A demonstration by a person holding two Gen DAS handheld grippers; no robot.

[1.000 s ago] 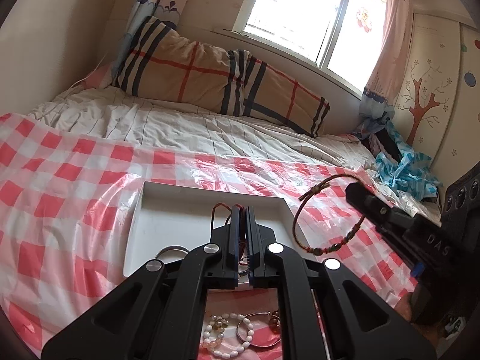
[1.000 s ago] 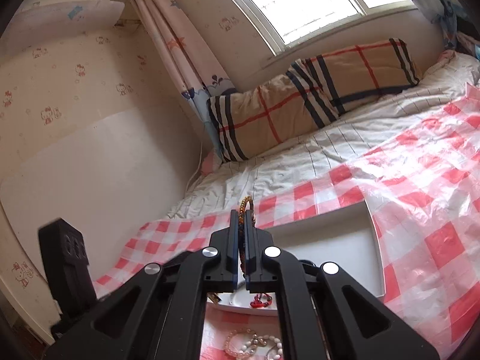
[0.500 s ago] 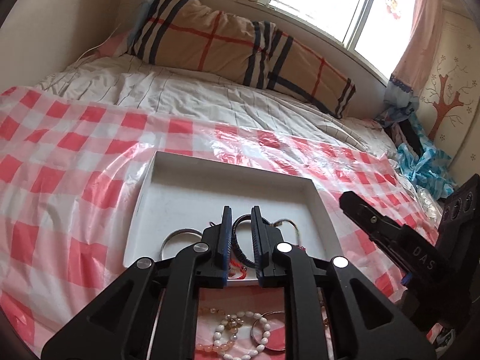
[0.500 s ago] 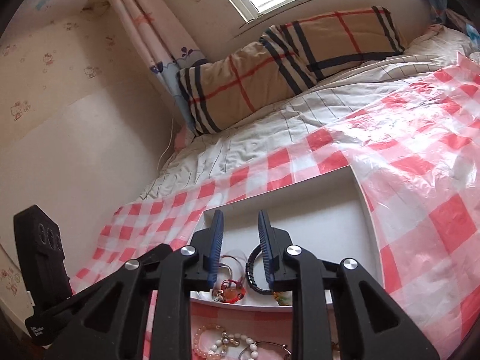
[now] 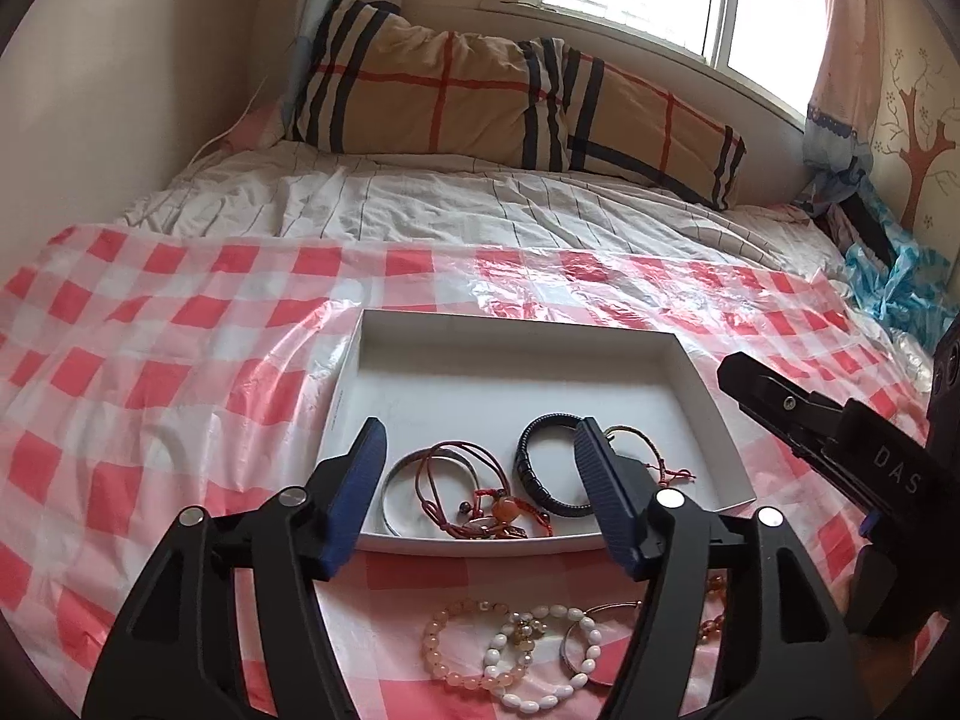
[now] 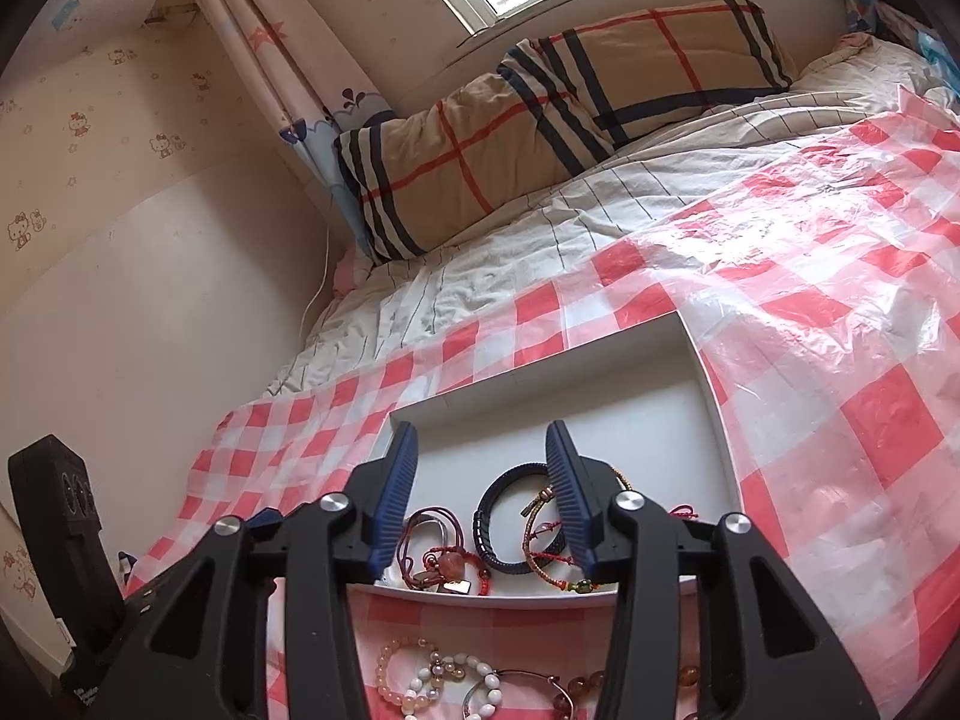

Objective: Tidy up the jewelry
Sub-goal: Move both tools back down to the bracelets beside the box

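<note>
A white tray (image 5: 516, 360) lies on the red-checked plastic sheet. In it lie a silver bangle (image 5: 396, 480), a red cord bracelet (image 5: 480, 504), a black braided bracelet (image 5: 540, 480) and a beaded string bracelet (image 6: 540, 552). My left gripper (image 5: 477, 438) is open and empty above the tray's near half. My right gripper (image 6: 480, 450) is open and empty over the same tray (image 6: 600, 402). Loose bead bracelets (image 5: 510, 654) lie on the sheet in front of the tray, also in the right wrist view (image 6: 432, 678).
A plaid pillow (image 5: 480, 102) and a striped white sheet (image 5: 450, 204) lie beyond the checked sheet (image 5: 150, 360). A wall (image 6: 150, 330) runs along the left. Blue cloth (image 5: 900, 282) sits at the far right. The right gripper's body (image 5: 840, 438) shows beside the tray.
Both grippers opened and let their bracelets fall into the tray: the left its red cord bracelet, the right its beaded string bracelet. Both now hang lower, closer to the tray.
</note>
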